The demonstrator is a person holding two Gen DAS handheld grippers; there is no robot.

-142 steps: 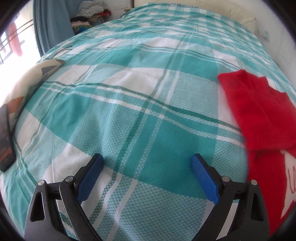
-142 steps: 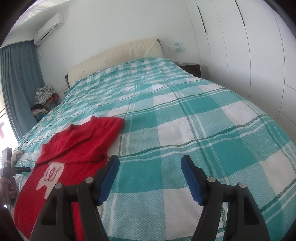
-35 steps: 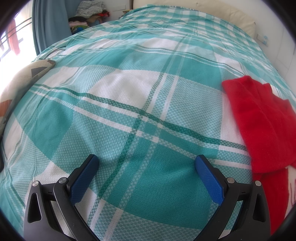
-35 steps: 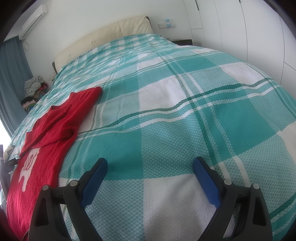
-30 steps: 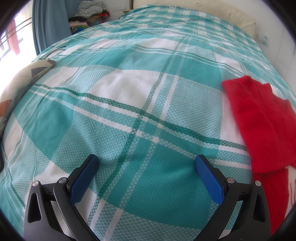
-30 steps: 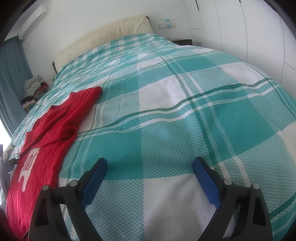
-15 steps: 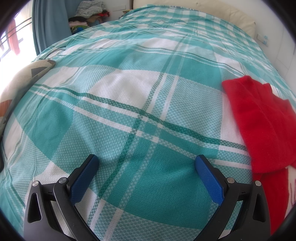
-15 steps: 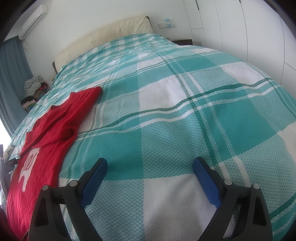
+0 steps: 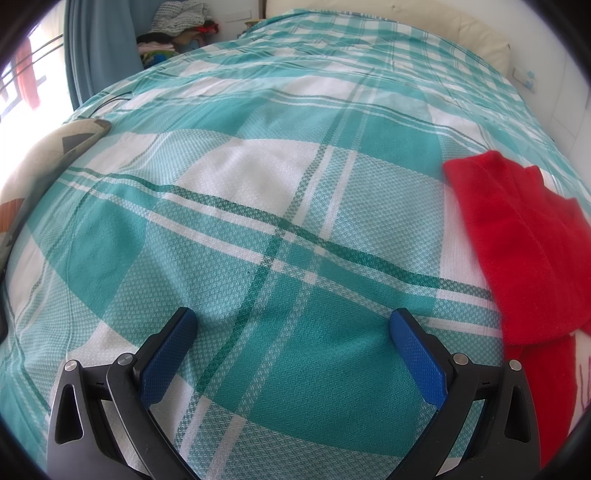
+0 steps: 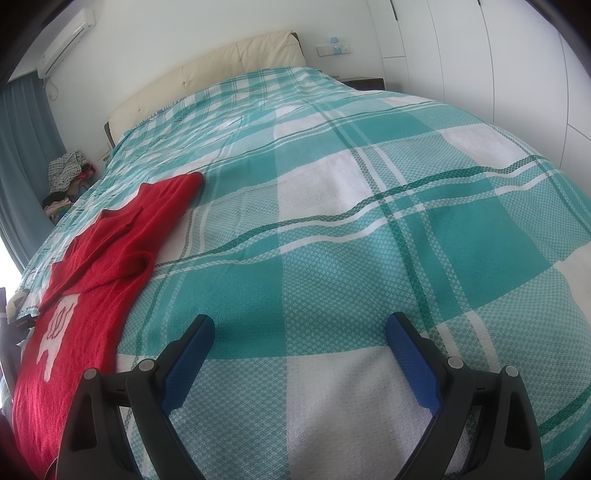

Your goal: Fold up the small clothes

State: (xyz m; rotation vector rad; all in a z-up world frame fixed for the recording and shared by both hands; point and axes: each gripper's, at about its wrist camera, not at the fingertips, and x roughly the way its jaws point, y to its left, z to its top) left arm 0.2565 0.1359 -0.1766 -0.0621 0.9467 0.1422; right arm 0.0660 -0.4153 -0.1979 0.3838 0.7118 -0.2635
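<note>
Sweater point(image 10: 110, 236) (red) lies on bedspread point(image 10: 332, 221); left gripper point(image 9: 291, 334) and right gripper point(image 10: 299, 338) gape, empty.

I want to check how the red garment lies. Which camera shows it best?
The right wrist view: the red garment shows nearly whole, top folded down over its white motif. The left wrist view shows only its edge, cut off at the frame.

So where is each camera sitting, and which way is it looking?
Left wrist: sits on the left claw, open, low over the checked bedspread, facing the headboard; red sweater at its right.
Right wrist: sits on the right claw, open, facing the headboard; red sweater at its left.
Shared: bedspread, sweater, clothes pile.
</note>
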